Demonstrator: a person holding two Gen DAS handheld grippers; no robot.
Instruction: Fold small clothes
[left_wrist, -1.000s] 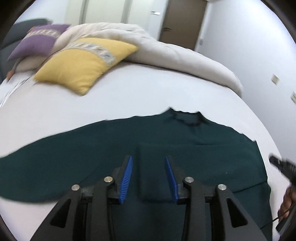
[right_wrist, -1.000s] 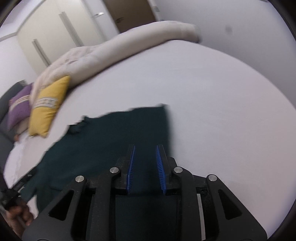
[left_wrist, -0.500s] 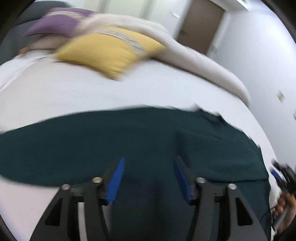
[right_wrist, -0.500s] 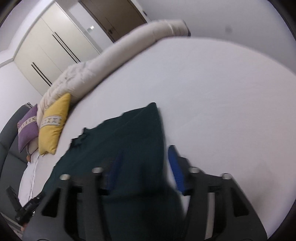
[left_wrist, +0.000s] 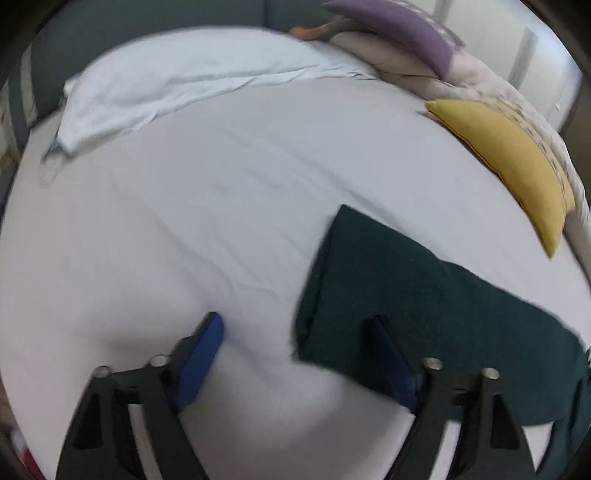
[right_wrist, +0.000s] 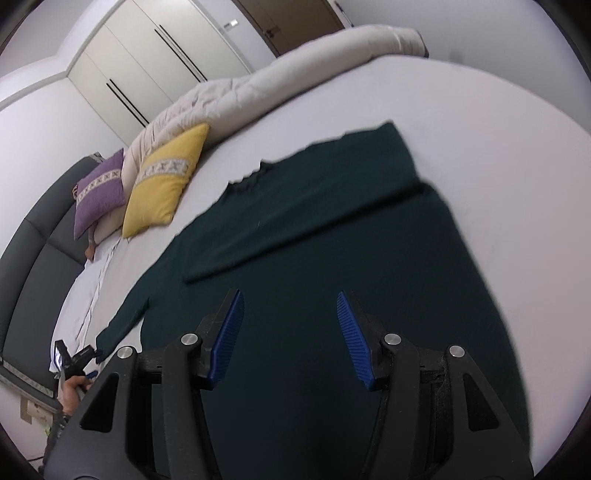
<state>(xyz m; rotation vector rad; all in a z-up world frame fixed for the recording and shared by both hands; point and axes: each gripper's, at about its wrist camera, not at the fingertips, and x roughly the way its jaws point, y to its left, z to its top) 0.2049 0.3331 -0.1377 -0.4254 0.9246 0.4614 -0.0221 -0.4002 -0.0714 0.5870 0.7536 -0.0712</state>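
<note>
**Both grippers let go; left one swings to the loose sleeve**

The left gripper (left_wrist: 295, 354) now has its jaws spread wide, wider than a second ago, with one blue pad over bare sheet and the other over the cuff end of the sweater's (left_wrist: 424, 295) sleeve at lower right of its frame; nothing is pinched. Its view has turned from the sweater's body to this sleeve end. The right gripper (right_wrist: 290, 339) has opened from nearly closed to wide and hovers empty over the sweater's (right_wrist: 332, 258) body. One sleeve already lies folded across the chest, mid-frame. The other sleeve stretches toward lower left on the bed (right_wrist: 480, 122), likely next to fold.
</note>
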